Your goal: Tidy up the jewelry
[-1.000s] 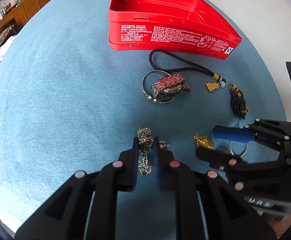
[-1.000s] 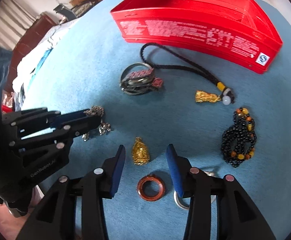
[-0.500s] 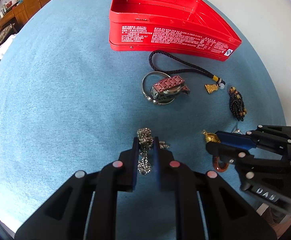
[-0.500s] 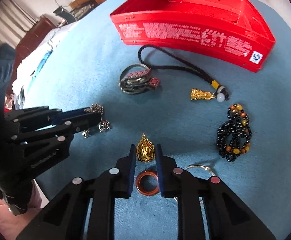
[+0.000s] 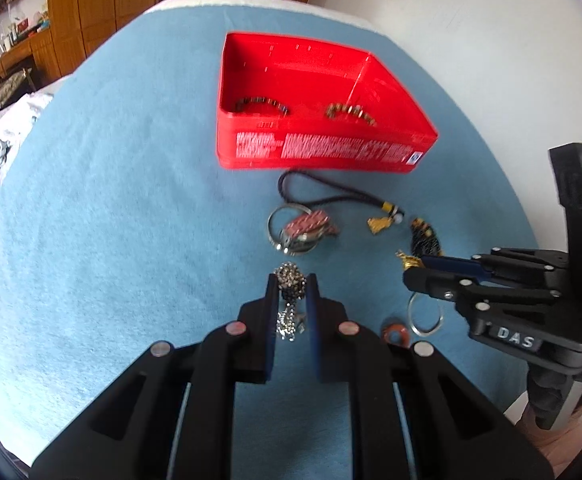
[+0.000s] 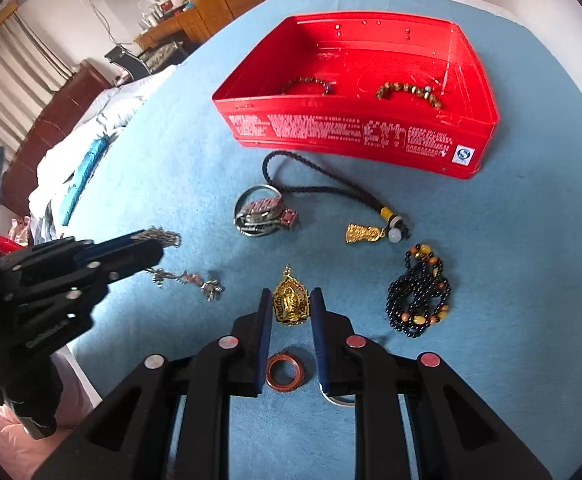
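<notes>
Your left gripper (image 5: pixel 291 284) clamped on the silver chain (image 5: pixel 289 280), loose end dangling below the jaws, your right gripper (image 6: pixel 291 300) pinching the gold pendant (image 6: pixel 290 300), red tin (image 6: pixel 471 76) well ahead of both, brown ring (image 6: pixel 285 371) under right jaws.
</notes>
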Demonstrator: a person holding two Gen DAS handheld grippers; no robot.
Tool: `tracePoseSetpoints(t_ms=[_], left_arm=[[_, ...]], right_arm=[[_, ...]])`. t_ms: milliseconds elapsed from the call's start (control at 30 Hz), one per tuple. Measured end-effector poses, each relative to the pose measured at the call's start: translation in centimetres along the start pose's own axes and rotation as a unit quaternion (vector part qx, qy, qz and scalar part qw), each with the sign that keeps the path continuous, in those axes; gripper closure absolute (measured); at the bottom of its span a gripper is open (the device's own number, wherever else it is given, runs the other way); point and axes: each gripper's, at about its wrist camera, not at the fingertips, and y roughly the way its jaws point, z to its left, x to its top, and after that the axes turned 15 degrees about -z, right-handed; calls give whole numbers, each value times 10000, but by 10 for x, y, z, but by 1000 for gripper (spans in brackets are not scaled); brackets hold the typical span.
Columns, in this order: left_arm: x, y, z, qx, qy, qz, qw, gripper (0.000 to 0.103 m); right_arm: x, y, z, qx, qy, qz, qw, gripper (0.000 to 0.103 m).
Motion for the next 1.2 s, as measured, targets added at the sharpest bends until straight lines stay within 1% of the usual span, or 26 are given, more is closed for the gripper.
tracePoseSetpoints(t_ms=[67, 233, 333, 467, 733, 1000, 1200], left_arm=[[2, -1, -3, 7, 38, 1, 10000, 92], [-11, 24, 4, 71, -42, 372, 9993, 92], [-14, 29, 7, 63, -101, 425, 9990, 92], [-2, 16, 3, 47, -45, 167, 9998, 92], [29, -6, -13, -30, 117, -295, 9995, 92], [63, -14, -22, -126, 112, -597, 9981, 92], [101, -12, -28, -156, 93, -886, 9959, 92]], right_arm=[[5, 3, 3, -4, 19, 32, 10000, 84], [0, 15, 4, 14, 66, 181, 9998, 84], [2, 18, 3, -1, 91, 170, 9998, 84], [9, 12, 0, -50, 90, 57, 9999, 84], [39, -13, -6, -137, 84, -320, 9994, 84], [74, -21, -15, -141, 176, -572, 9981, 84], [105, -16, -24, -196, 262, -667, 9972, 84]])
